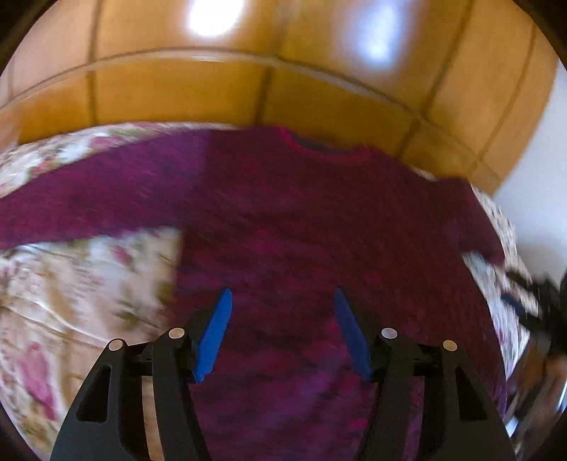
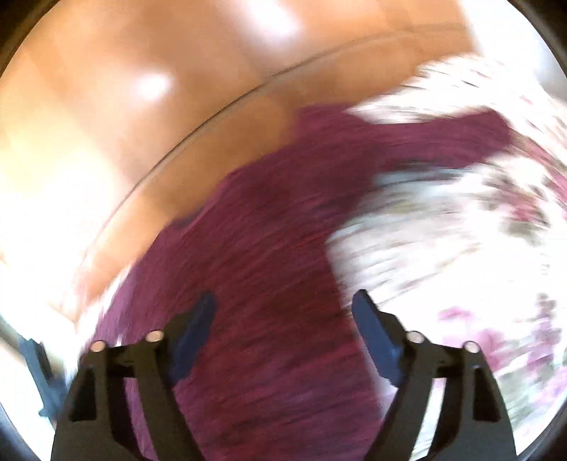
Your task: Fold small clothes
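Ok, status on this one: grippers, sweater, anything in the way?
Left gripper open, empty. Right gripper open, empty. Maroon sweater flat on floral bedspread, sleeves out, unfolded. Nothing in the way.

I see the sweater point(image 1: 301, 212) spread flat on the bed point(image 1: 71, 283), its collar toward the headboard point(image 1: 177, 92) behind it. One sleeve stretches left across the bed, the other right. Both my grippers hang above its lower part.

Ahead of me a glossy wooden headboard point(image 1: 269, 95) of honey-coloured panels curves across, with bright patches of light point(image 1: 212, 16) glaring off it. A floral bedspread point(image 1: 81, 283) covers the bed. A white wall point(image 1: 538, 198) stands at right.
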A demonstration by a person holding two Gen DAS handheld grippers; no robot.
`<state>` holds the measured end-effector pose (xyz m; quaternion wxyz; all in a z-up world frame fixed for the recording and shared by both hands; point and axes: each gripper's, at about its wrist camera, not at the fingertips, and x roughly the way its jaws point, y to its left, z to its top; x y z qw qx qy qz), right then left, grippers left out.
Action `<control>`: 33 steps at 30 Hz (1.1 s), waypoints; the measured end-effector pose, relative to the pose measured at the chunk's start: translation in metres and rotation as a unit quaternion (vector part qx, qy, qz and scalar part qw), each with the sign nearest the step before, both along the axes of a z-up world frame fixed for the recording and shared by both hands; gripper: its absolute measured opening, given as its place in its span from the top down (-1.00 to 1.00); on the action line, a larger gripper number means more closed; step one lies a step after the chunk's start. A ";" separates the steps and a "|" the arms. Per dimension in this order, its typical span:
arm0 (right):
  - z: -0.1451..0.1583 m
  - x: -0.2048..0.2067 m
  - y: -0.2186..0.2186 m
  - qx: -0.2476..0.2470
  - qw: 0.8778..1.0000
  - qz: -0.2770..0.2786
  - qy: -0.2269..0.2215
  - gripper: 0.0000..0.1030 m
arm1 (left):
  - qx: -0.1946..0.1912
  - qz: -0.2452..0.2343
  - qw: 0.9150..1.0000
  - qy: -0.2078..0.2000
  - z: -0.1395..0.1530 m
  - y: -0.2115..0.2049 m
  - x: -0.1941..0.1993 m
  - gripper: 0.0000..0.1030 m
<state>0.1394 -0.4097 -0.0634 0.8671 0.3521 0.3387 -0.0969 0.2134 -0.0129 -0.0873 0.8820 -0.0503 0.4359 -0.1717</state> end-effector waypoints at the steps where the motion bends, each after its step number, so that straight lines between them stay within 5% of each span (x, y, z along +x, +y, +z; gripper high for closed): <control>1: -0.007 -0.001 -0.024 0.017 0.999 -0.033 0.007 -0.10 | 0.007 -0.006 1.000 0.003 -0.003 -0.006 -0.001 -0.15; 8: -0.054 0.031 -0.146 0.146 0.974 -0.174 -0.004 -0.04 | 0.041 -0.026 0.999 0.010 -0.030 -0.023 -0.013 -0.19; 14: -0.063 0.083 -0.174 0.151 0.967 -0.204 0.003 -0.06 | 0.043 -0.017 0.999 0.005 -0.040 -0.031 -0.014 -0.35; 16: -0.060 0.100 -0.181 0.120 0.972 -0.198 0.028 -0.01 | 0.047 -0.017 0.999 0.004 -0.040 -0.033 -0.013 -0.37; 18: -0.053 0.114 -0.193 0.058 0.978 -0.186 0.076 0.66 | 0.043 -0.017 0.999 0.006 -0.039 -0.029 -0.011 -0.38; 21: -0.023 0.106 -0.196 -0.076 0.973 -0.193 0.101 0.77 | 0.037 -0.017 0.999 0.006 -0.038 -0.028 -0.011 -0.38; 23: 0.003 0.105 -0.193 -0.174 0.958 -0.204 0.100 0.78 | 0.040 -0.017 0.999 0.005 -0.039 -0.029 -0.011 -0.40; 26: 0.005 0.111 -0.194 -0.256 0.938 -0.201 0.120 0.79 | 0.043 -0.016 0.999 0.004 -0.040 -0.030 -0.011 -0.42; 30: -0.051 0.113 -0.204 -0.247 0.927 -0.192 0.208 0.79 | 0.043 -0.016 0.999 0.000 -0.040 -0.031 -0.012 -0.42; 33: -0.060 0.103 -0.198 -0.234 0.927 -0.207 0.207 0.78 | 0.042 -0.016 0.999 -0.001 -0.041 -0.031 -0.012 -0.42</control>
